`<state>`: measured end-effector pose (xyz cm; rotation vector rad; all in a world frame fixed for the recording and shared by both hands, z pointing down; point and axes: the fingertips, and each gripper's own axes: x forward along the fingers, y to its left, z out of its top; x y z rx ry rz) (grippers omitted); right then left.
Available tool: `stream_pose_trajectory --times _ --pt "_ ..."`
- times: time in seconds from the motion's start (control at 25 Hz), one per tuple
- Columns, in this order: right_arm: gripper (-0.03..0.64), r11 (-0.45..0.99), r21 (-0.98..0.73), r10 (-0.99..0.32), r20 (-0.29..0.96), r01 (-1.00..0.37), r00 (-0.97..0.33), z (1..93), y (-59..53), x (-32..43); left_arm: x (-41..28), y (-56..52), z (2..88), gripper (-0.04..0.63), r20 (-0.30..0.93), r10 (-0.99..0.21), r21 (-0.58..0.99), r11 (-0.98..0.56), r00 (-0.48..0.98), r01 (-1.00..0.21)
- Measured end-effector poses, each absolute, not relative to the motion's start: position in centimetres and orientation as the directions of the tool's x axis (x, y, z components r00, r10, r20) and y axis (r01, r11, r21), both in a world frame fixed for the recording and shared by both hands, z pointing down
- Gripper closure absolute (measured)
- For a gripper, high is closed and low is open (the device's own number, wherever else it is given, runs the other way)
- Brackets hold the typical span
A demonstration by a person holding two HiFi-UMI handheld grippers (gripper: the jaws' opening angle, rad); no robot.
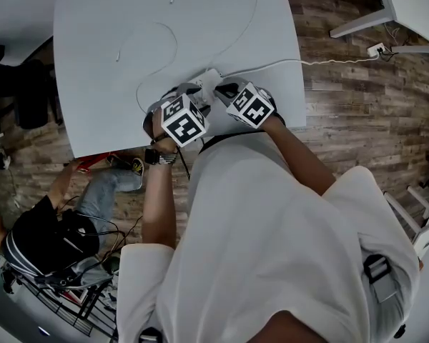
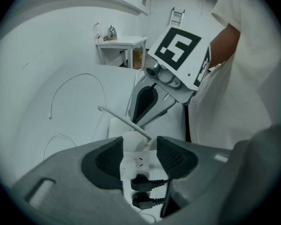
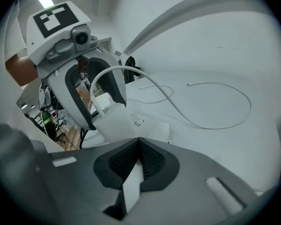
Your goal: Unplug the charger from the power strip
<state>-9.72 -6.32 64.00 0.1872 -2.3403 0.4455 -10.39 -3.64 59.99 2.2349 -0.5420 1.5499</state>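
A white power strip (image 1: 209, 77) lies near the front edge of the white table (image 1: 100, 84). In the left gripper view a white charger (image 2: 132, 142) sits plugged into the strip (image 2: 133, 165), and its cable (image 2: 122, 118) rises to the left. Two black plugs (image 2: 143, 183) sit in nearer sockets. My left gripper (image 2: 139, 146) points steeply down and straddles the charger, jaws wide, with a thin gap on the right side. My right gripper (image 3: 138, 142) is shut, empty, just short of the charger (image 3: 110, 121). Both marker cubes hide the strip's near end in the head view.
Thin white cables (image 1: 157, 56) loop loose across the table. A person (image 1: 43, 227) sits on the wooden floor at the lower left by a wire rack. Another socket block (image 1: 375, 48) lies on the floor at the right. A small white side table (image 2: 122, 43) stands beyond.
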Motion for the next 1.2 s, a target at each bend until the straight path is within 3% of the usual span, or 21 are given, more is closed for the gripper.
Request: stream_pose_trajectory --times 0.24,0.68,1.0,1.2 --pt "0.615 0.922 -0.274 -0.003 0.699 -0.273 -0.715 64.0 -6.27 -9.72 -10.27 -3.28 60.03 0.367 0.949 -0.156 -0.001 -0.871 0.274 -0.491" --pt "0.615 0.928 -0.254 -0.019 0.698 -0.272 -0.715 63.84 -6.21 -9.78 -10.71 -3.82 59.62 0.367 0.92 -0.087 0.136 -0.843 0.381 -0.52" --pt "0.615 0.928 -0.248 -0.024 0.705 -0.277 -0.709 64.01 -6.21 -9.68 -10.27 -3.22 60.06 0.368 0.956 -0.144 -0.003 -0.877 0.257 -0.481" --pt "0.615 0.927 -0.248 -0.028 0.704 -0.283 -0.71 63.95 -6.17 -9.77 -10.34 -3.13 60.0 0.367 0.954 -0.146 0.0 -0.873 0.261 -0.487"
